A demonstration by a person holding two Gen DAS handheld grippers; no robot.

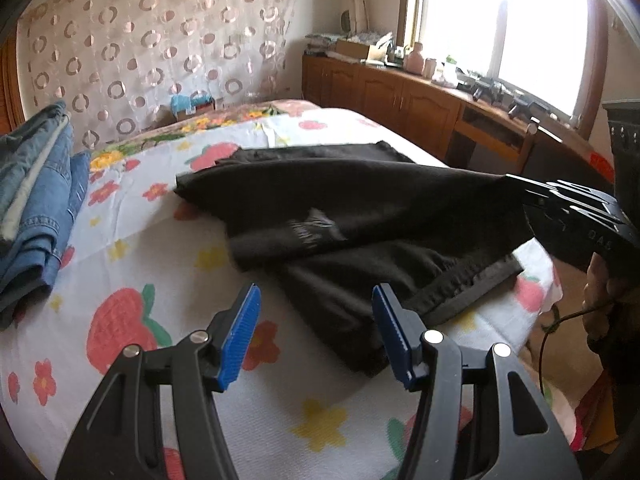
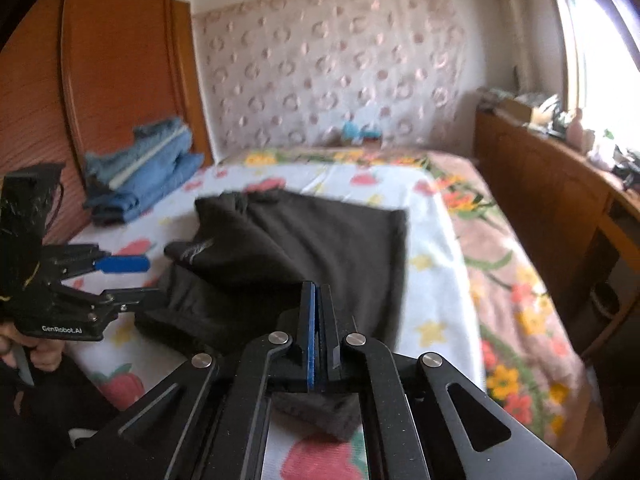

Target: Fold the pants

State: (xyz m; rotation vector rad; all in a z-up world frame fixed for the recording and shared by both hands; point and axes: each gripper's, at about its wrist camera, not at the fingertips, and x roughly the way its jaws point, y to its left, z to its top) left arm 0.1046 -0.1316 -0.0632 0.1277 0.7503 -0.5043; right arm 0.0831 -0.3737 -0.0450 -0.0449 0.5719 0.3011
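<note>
Pants (image 1: 360, 216), black and partly folded, lie across the middle of a bed whose sheet (image 1: 132, 256) is white with red strawberries and yellow flowers. A pale printed logo (image 1: 316, 228) shows on the upper layer of cloth, and the ribbed waistband (image 1: 476, 284) lies along the near right edge in the left wrist view.

The left claw (image 1: 316, 332) hangs just above the sheet at the near edge of the pants, its blue-padded fingers (image 1: 240, 336) spread wide apart with nothing between them. One lower corner of the black cloth lies on the sheet between the two pads but touches neither, as far as the view shows. In the right wrist view the same claw (image 2: 132, 278) appears from the side at the left edge of the pants, parted, with a person's hand (image 2: 36, 350) gripping its handle.

The right claw (image 2: 318, 320) is clenched, its pads pressed together on a fold of the black cloth; a lump of the same cloth shows beneath the fingers, close to the camera. In the left wrist view this claw (image 1: 516, 186) holds the right end of the upper layer lifted off the bed, so that the cloth runs taut from it toward the far left corner of the pants.

Folded blue jeans (image 1: 36, 200) sit in a stack at the left side of the bed, well apart from the pants. A wooden cabinet (image 1: 400, 100) cluttered with small items runs below a bright window (image 1: 504, 28).
</note>
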